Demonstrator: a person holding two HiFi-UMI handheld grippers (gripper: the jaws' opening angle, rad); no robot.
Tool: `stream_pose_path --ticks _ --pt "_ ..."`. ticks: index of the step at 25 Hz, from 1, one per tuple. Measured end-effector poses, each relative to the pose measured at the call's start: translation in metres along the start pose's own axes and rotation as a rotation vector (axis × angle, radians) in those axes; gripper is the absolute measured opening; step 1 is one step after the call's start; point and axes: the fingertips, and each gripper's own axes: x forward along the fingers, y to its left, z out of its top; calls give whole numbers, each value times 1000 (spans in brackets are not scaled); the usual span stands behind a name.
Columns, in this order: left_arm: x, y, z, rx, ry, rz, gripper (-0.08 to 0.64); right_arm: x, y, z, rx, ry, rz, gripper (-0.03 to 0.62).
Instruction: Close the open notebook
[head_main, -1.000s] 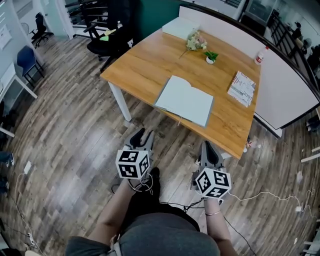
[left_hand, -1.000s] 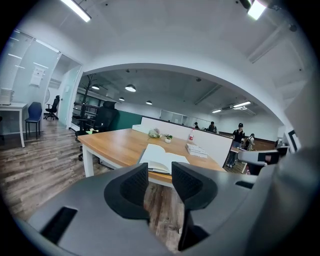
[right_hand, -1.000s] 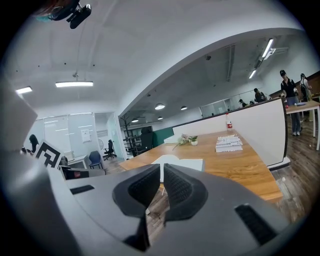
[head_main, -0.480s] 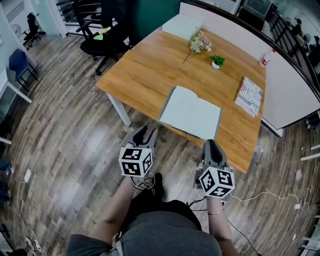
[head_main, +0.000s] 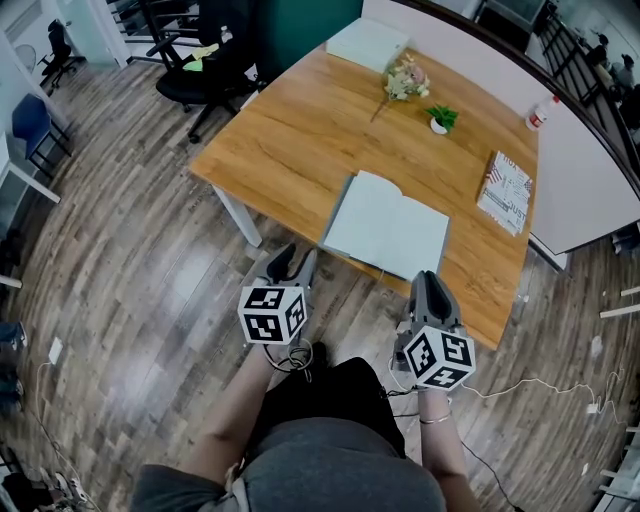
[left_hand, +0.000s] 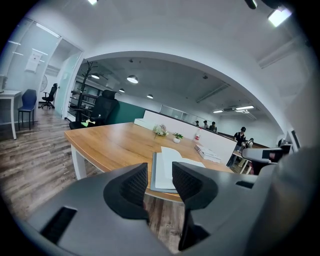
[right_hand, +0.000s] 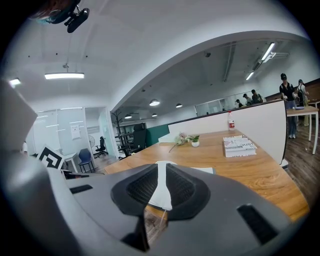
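An open notebook (head_main: 388, 228) with pale blank pages lies flat near the front edge of the wooden table (head_main: 300, 130). Both grippers hang over the floor, short of that edge. In the head view my left gripper (head_main: 293, 256) is below the notebook's left corner, its jaws apart and empty. My right gripper (head_main: 429, 279) points at the notebook's right corner with its jaws together and nothing held. From the left gripper view the notebook (left_hand: 165, 159) shows past the left gripper (left_hand: 159, 171). The right gripper (right_hand: 161, 174) frames a strip of the notebook (right_hand: 202, 170).
On the table's far part lie a closed patterned book (head_main: 506, 180), a small potted plant (head_main: 441, 121), a flower bunch (head_main: 404, 80) and a white box (head_main: 368, 44). A white partition (head_main: 590, 190) runs along the right side. An office chair (head_main: 205, 70) stands at the left; cables (head_main: 540, 390) lie on the floor.
The table and notebook have come nearer in the head view. Both grippers have moved forward toward the table's front edge. Their jaws look unchanged.
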Motion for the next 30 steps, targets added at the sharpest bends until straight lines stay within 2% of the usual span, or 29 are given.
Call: stream_pose_path --ticks 13,30 --pt "23 5 1 -35 10 78 163 36 -17 -3 -35 60 70 75" --pt "51 9 -43 -206 57 247 163 79 -50 -32 -57 221 197 75"
